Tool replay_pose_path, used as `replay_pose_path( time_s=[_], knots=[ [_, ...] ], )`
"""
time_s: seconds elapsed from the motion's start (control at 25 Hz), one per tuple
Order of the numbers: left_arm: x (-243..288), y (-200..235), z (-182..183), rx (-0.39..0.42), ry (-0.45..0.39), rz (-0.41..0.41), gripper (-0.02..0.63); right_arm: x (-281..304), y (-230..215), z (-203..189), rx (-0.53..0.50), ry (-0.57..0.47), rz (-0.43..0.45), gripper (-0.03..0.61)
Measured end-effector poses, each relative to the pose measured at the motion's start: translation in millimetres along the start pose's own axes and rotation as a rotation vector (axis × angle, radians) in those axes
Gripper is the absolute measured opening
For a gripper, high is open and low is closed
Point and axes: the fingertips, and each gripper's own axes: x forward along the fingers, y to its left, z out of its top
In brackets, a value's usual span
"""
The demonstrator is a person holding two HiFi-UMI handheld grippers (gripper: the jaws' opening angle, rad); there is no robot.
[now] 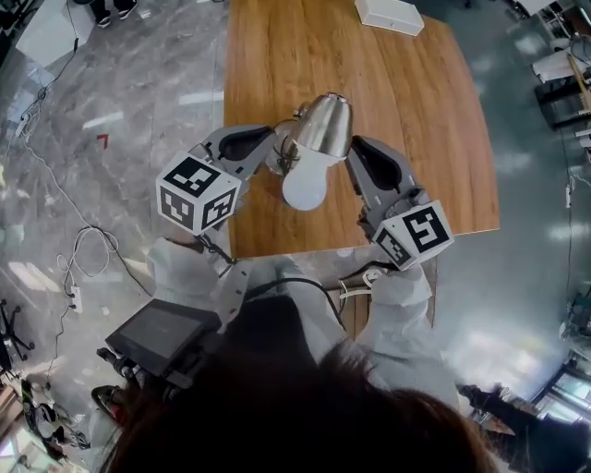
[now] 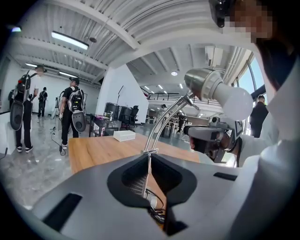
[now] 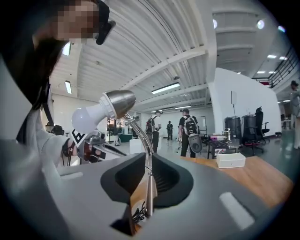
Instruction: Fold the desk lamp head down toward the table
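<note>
The desk lamp stands on the wooden table [image 1: 277,55] near its front edge. Its metal shade [image 1: 325,125] is raised and its white bulb [image 1: 305,185] points toward me. In the left gripper view the curved neck [image 2: 165,119] rises to the shade [image 2: 202,82]. My left gripper [image 1: 275,152] is shut just left of the lamp, nothing in it. My right gripper [image 1: 355,150] is just right of the shade, jaws together and empty. The straight stem [image 3: 150,187] shows beyond the right jaws. The shade and bulb hide the base from above.
A white box [image 1: 388,14] lies at the table's far end. The lamp's cable [image 2: 155,208] is coiled by the stem. The table's front edge runs just under both grippers. People with backpacks [image 2: 72,110] stand on the floor beyond.
</note>
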Motion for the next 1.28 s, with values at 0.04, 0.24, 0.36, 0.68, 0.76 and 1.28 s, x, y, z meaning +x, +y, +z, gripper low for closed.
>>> replay_pose_path(
  time_s=[0.04, 0.24, 0.36, 0.68, 0.76, 1.28],
  knots=[
    [5.9, 8.5, -3.8, -0.009, 0.014, -0.012, 0.006, 8.6, -4.8, -1.2, -0.002, 0.009, 0.028, 0.017],
    [25.5, 13.2, -31.6, -0.027, 0.088, -0.113, 0.081, 30.2, -7.8, -15.3, -0.036, 0.054, 0.125, 0.085],
    [45.8, 11.0, -43.2, -0.015, 0.142, -0.176, 0.117, 44.0, -9.9, -16.1, -0.061, 0.062, 0.188, 0.15],
    [75.5, -0.6, -48.8, 0.027, 0.197, -0.23, 0.124, 55.6, 4.1, 14.4, -0.185, 0.009, 0.27, 0.15],
    [78.8, -2.6, -48.9, 0.025, 0.197, -0.233, 0.124, 56.9, 7.5, 20.0, -0.18, -0.005, 0.295, 0.147],
    [83.7, 4.4, -52.7, -0.061, 0.232, -0.233, 0.134, 61.5, 24.0, 20.2, -0.212, 0.004, 0.377, 0.067]
  ],
)
